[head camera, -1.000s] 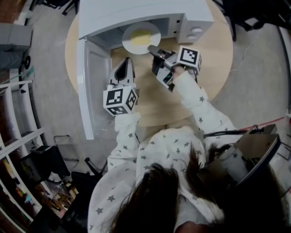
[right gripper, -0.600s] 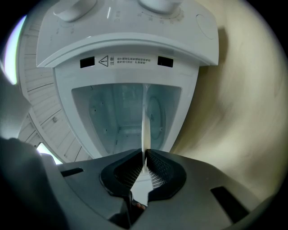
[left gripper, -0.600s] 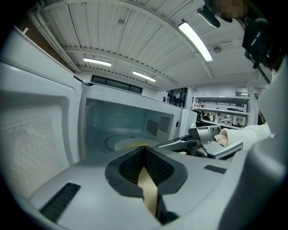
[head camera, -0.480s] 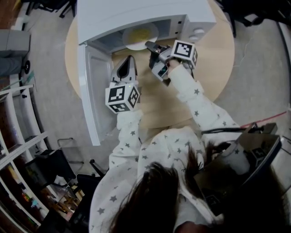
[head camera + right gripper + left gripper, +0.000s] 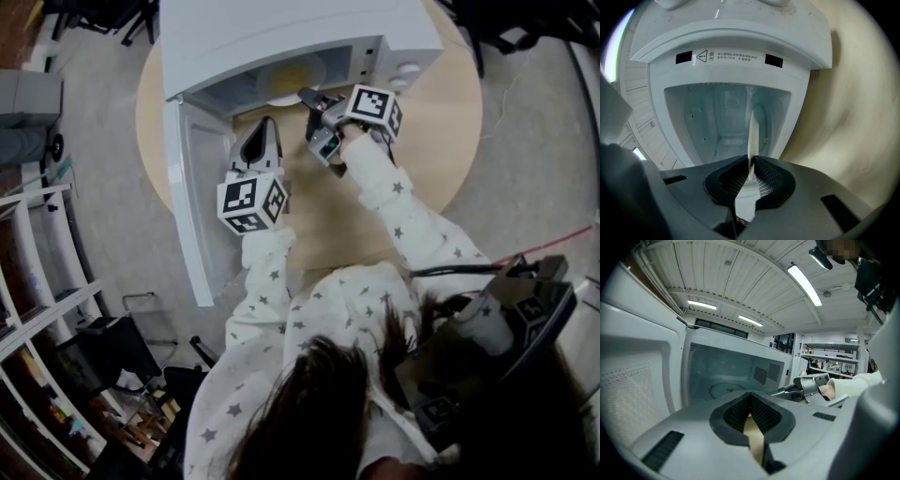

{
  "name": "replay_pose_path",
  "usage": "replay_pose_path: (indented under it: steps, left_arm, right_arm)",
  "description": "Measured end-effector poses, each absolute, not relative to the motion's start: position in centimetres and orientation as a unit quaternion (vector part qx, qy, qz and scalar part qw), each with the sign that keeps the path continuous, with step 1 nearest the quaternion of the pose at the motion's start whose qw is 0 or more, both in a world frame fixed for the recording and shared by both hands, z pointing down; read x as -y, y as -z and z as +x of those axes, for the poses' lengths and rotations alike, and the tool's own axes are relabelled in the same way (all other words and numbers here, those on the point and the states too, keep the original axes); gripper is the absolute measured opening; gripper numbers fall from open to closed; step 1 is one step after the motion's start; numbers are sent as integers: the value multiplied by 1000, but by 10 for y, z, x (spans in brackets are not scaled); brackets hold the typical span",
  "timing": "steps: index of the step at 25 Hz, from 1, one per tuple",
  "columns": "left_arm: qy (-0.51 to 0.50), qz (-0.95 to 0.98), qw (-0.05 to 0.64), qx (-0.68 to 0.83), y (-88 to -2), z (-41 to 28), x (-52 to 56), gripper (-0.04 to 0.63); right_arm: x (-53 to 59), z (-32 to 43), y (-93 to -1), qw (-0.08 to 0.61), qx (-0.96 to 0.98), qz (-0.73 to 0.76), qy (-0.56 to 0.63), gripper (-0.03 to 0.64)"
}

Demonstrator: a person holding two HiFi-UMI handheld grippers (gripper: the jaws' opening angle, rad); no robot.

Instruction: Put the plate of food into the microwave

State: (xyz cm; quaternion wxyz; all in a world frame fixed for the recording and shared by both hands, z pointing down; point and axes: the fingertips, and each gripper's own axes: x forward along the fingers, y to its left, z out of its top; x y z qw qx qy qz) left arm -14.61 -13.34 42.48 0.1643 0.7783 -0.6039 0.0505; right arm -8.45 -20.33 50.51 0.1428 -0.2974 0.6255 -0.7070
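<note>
Round white plate [image 5: 752, 136] of yellow food: rim pinched by right gripper [image 5: 750, 176], held partly inside open white microwave [image 5: 281, 28]. Left gripper [image 5: 751, 401]: jaws pressed together, nothing held.

The roof of the white microwave [image 5: 281, 33] hides most of the round white plate of food [image 5: 292, 79]. Its grey warning print [image 5: 736, 56] is illegible.

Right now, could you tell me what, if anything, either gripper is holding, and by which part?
The right gripper holds the plate of food by its near rim, pinched between the jaws. The left gripper holds nothing.
</note>
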Motion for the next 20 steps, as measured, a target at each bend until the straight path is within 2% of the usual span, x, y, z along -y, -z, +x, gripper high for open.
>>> replay_pose_path:
  steps: [20]
  left_arm:
    - [-55,778,175,601,-433,-147,143,2]
  right_arm:
    - [218,-86,-505,144,-656,-319,669,25]
